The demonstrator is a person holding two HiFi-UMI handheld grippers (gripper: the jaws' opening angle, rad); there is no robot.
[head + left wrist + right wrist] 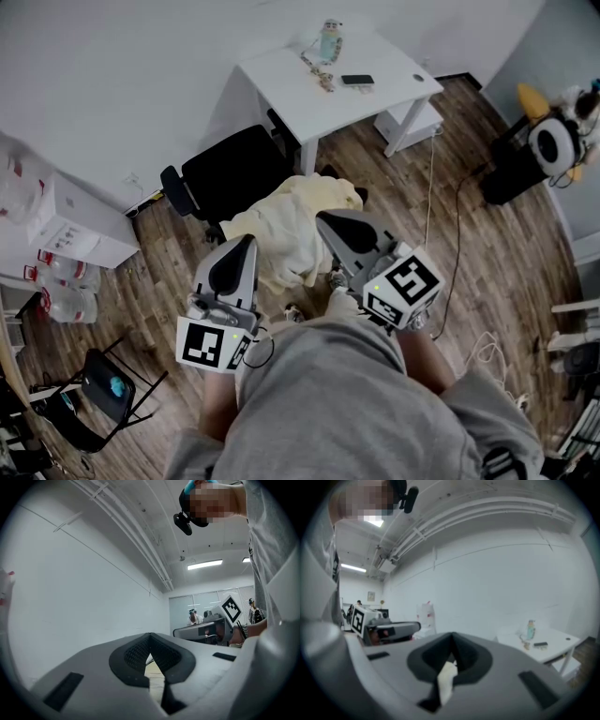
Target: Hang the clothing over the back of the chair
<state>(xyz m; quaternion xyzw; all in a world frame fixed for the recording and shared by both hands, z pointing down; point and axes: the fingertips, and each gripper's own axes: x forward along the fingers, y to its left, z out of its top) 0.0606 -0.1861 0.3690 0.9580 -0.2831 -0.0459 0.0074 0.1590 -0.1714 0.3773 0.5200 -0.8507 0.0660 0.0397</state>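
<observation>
A pale yellow garment lies heaped on something low in front of me; a dark edge peeks out at its right. A black office chair stands just beyond it, by the white wall. My left gripper and right gripper are held side by side above the garment, both shut with nothing gripped. In the right gripper view the jaws meet, and a strip of the pale cloth shows through the slit below. The left gripper is likewise shut.
A white desk stands behind the chair with a bottle and a phone on it. White boxes line the left wall. A black folding seat stands at lower left. A cable runs across the wood floor.
</observation>
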